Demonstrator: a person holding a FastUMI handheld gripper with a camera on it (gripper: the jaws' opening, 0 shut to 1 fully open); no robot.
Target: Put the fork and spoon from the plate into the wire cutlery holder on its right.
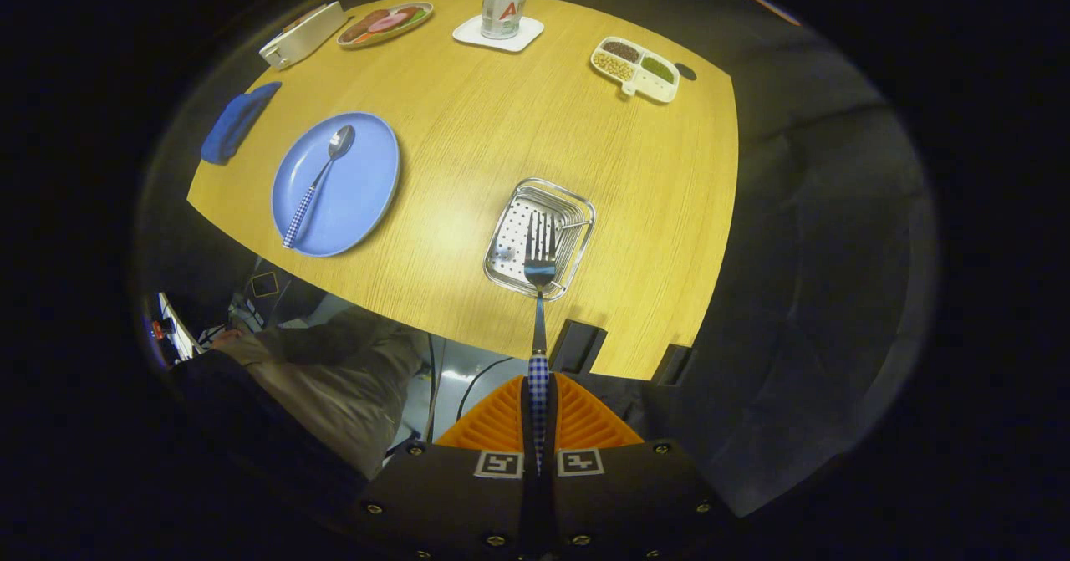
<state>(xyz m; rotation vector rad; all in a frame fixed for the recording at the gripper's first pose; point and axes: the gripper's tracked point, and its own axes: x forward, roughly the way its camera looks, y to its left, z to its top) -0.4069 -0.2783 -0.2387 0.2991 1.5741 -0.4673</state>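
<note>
We see the tool (539, 415) closed tight on the checkered handle of the fork (540, 293), whose tines reach out over the wire cutlery holder (577, 210) on the desk (501, 126). The spoon (320, 178) lies on the blue plate (368, 168) (bowl end away from us), well left of the holder.
</note>
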